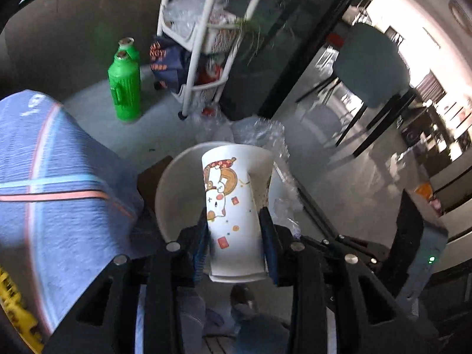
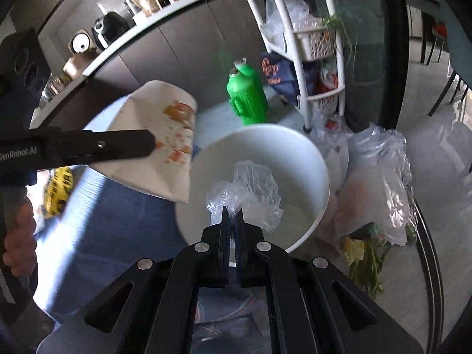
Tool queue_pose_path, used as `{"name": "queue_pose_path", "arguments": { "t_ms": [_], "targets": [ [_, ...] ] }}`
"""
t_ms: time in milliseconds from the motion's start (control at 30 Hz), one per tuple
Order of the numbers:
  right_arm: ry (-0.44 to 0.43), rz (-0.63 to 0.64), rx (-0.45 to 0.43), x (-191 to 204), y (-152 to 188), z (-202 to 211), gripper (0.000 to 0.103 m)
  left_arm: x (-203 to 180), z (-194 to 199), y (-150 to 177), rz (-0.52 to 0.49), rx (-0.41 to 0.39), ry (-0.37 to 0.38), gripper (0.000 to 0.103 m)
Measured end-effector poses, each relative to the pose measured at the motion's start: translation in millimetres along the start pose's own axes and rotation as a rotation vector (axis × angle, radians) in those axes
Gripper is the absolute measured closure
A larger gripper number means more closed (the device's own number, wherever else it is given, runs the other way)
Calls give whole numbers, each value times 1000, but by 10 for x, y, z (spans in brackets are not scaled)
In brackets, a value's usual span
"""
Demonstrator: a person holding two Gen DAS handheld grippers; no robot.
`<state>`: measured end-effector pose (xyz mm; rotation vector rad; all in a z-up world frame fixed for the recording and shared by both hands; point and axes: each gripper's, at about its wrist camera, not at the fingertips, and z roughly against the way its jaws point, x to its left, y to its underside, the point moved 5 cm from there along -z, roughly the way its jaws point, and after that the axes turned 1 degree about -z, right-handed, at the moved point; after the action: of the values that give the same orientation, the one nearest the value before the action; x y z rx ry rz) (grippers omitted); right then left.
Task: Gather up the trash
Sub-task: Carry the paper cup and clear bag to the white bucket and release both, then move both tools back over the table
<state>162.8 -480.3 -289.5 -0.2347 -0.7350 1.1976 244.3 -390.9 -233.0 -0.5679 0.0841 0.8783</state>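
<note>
My left gripper (image 1: pixel 234 215) is shut on a white paper cup (image 1: pixel 233 188) with a cartoon print, its blue pads pressing on both sides. The cup is squashed flat and hangs over the rim of a round white bin (image 1: pixel 171 194). In the right wrist view the same cup (image 2: pixel 165 153) shows orange stains, with a left finger (image 2: pixel 124 144) across it, at the left of the bin (image 2: pixel 295 141). My right gripper (image 2: pixel 233 211) is shut on a crumpled clear plastic wrap (image 2: pixel 253 188) that hangs above the bin's open mouth.
Two green flasks (image 2: pixel 247 97) stand on the floor behind the bin, beside a white wheeled rack (image 2: pixel 318 59). Clear plastic bags (image 2: pixel 377 183) and vegetable scraps (image 2: pixel 365 262) lie right of the bin. A blue striped cloth (image 1: pixel 59 177) covers something at the left. A chair (image 1: pixel 371 65) stands further right.
</note>
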Motion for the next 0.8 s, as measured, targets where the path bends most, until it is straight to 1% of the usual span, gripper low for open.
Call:
{"name": "queue_pose_path", "arguments": {
  "t_ms": [167,200,233,267,300,333,367,433,467,500,533,567,600,633,800],
  "targets": [
    [13,8,36,-136,41,-198,97,34,-277,-61,-28,31,-44,64],
    [14,13,35,-142,39,-206,93,43,-303,-73,-33,36,-50,61],
    [14,21,32,-143,34,-211,81,33,-316,-91,-35,36,-55,59],
    [13,32,28,-140,37,-207,74,23,-310,-107,-37,31,-56,54],
    [11,49,20,-128,36,-193,64,12,-286,-114,-35,24,-55,41],
    [9,61,15,-114,35,-183,60,-6,-254,-128,-30,7,-53,32],
    [9,67,12,-114,34,-167,58,-11,-199,-157,-24,-20,-52,29],
    [10,74,-3,-111,26,-132,49,-1,-117,-202,-7,-51,-52,19],
    [9,74,-8,-105,24,-108,46,4,-77,-222,0,-67,-51,17],
    [6,73,-14,-98,24,-80,39,3,-52,-235,5,-77,-53,11],
    [1,74,-22,-92,20,-51,28,8,-15,-243,11,-88,-58,5],
    [-4,78,-34,-74,17,-15,23,19,36,-250,19,-105,-65,4],
    [-6,81,-42,-58,14,15,13,20,83,-245,26,-116,-69,4],
    [-10,86,-49,-28,10,49,8,33,132,-235,37,-120,-75,4],
    [-1,110,-60,138,-15,191,9,66,345,-152,85,-141,-81,4]
  ]
}}
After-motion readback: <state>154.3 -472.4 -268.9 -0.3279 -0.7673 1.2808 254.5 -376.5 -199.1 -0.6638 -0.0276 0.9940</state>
